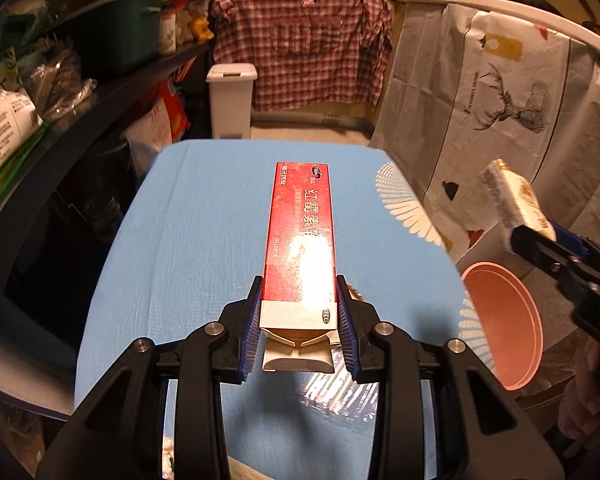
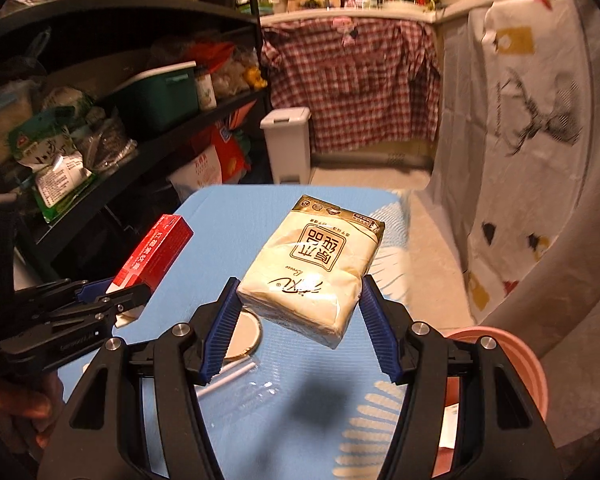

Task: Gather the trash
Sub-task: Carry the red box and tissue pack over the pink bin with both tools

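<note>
Left tongs (image 1: 300, 320) are clamping the red ointment box (image 1: 300, 240); right tongs (image 2: 298, 320) are gripping a tissue pack (image 2: 312, 264) above the blue bench (image 1: 188, 240), pink bin (image 1: 508, 320) at 3 o'clock.

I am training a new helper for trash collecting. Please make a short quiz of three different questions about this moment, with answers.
1. True or false: the left tongs hold the red box at its open end.
2. What do the right tongs hold: A) a white straw, B) a cream tissue pack, C) a round lid?
3. Fill in: the pink bin stands beside the blue table, on the ____ tongs' side.

Key
1. True: both pads press the box sides, and its end flaps are open.
2. B. The straw and round lid lie on the table below.
3. Right.
</note>
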`<move>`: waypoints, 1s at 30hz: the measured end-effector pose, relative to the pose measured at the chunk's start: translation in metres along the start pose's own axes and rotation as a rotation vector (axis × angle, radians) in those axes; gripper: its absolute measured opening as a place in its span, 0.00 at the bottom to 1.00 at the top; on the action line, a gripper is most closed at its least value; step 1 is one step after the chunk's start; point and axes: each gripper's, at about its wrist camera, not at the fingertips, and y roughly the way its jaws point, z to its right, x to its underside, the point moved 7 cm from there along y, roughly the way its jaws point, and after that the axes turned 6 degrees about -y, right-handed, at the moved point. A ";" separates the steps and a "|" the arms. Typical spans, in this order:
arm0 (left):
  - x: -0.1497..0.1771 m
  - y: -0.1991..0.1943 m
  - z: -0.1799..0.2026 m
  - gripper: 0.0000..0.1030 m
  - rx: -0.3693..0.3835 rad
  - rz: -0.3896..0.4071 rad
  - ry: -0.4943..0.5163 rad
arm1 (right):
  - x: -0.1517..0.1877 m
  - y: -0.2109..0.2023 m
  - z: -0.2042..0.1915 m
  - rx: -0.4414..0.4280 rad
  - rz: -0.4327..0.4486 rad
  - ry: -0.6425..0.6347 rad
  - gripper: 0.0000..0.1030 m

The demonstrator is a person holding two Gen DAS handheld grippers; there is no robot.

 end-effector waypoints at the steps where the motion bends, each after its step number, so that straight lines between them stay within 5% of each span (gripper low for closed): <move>1: 0.000 -0.004 0.003 0.33 0.005 0.007 0.003 | 0.000 -0.008 0.003 0.005 0.008 -0.003 0.58; 10: 0.004 -0.033 0.023 0.33 0.024 0.055 0.019 | 0.013 -0.063 0.032 0.067 0.074 -0.018 0.58; 30: 0.010 -0.042 0.067 0.33 0.042 0.073 0.056 | 0.033 -0.076 0.076 0.180 0.098 0.030 0.58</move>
